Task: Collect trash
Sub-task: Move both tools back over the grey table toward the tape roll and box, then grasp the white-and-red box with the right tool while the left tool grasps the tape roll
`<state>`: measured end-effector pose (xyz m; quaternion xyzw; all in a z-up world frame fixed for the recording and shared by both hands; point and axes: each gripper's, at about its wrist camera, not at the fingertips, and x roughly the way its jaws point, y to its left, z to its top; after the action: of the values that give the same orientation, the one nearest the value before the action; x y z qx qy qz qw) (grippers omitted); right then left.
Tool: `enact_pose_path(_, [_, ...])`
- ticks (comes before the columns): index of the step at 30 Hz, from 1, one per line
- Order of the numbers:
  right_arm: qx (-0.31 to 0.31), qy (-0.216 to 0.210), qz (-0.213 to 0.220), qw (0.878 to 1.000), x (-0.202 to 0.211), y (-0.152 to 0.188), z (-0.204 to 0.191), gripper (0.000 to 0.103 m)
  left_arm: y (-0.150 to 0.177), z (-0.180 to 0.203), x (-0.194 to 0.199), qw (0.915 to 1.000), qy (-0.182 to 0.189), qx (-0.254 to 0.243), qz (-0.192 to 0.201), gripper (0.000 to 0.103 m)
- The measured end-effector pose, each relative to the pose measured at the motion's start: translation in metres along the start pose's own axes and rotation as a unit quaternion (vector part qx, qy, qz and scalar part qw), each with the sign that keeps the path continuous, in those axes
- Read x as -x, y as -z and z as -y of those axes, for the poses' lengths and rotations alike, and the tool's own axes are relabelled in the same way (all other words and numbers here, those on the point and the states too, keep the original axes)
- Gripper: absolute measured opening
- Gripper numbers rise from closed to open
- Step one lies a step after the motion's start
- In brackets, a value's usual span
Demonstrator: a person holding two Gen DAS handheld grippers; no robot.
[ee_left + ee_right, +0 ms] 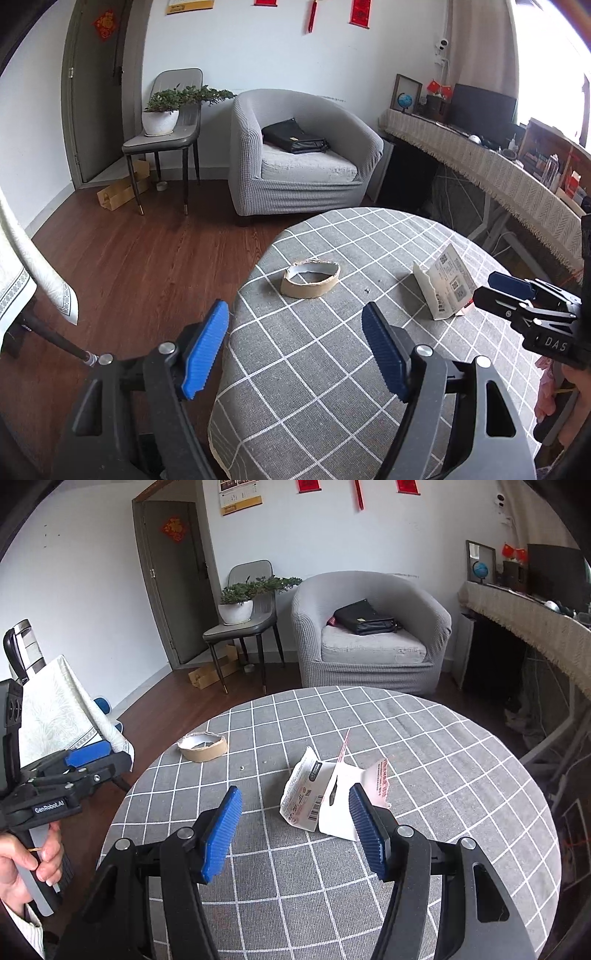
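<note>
Table: a round table [303, 369] with a grey checked cloth, seen in both views.
Trash on the table: a brown cardboard ring [310, 280] near the left edge, and a torn white paper packet [445, 286] further right, well apart from the ring. A tiny dark bit [366, 290] lies between them.
Left hand-held gripper [295, 347]: its blue pads are spread wide with nothing between them. It is over the table's left edge, and the ring is ahead of it.
Right hand-held gripper [295, 830]: also spread, nothing pinched. The paper packet [325, 797] is just beside its right pad; I cannot tell if they touch.
Only the left view shows: the right hand-held gripper from the side, close to the packet.
Only the right view shows: the person's hand [26, 864] gripping the left hand-held gripper's handle, and the packet's red printing.
Behind, in both: a grey armchair [306, 158] with a black bag [295, 137] on it, and a chair [166, 136] with a potted plant [162, 110].
</note>
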<state>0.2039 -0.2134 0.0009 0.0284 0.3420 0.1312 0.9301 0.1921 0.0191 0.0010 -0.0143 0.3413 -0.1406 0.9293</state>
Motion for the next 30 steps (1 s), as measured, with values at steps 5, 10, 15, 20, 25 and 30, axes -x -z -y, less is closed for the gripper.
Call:
enact_pose_path(5, [0.001,0.001,-0.017,1.000,-0.019,-0.001,0.002,0.049,-0.002,0.002,-0.029,0.9994,0.001,-0.019,-0.030,0.077])
enact_pose_path(10, [-0.003,-0.004,-0.031,1.000,-0.034,-0.005,0.007,0.043,-0.012,0.006,-0.051,0.9988,0.006,-0.026,-0.041,0.078])
enact_pose_path(15, [-0.018,-0.011,-0.037,0.999,-0.043,-0.009,0.015,0.036,-0.021,0.011,-0.077,0.9971,0.003,-0.043,-0.062,0.079])
enact_pose_path(20, [-0.027,-0.017,-0.047,0.998,-0.056,-0.012,0.020,0.031,-0.029,0.006,-0.092,0.9966,0.013,-0.036,-0.074,0.079])
enact_pose_path(25, [-0.023,-0.022,-0.061,0.998,-0.070,-0.014,0.020,0.025,-0.032,0.009,-0.101,0.9947,0.021,-0.052,-0.086,0.078])
enact_pose_path(30, [-0.034,-0.032,-0.065,0.997,-0.077,-0.019,0.026,0.020,-0.033,0.011,-0.108,0.9936,0.025,-0.055,-0.095,0.075])
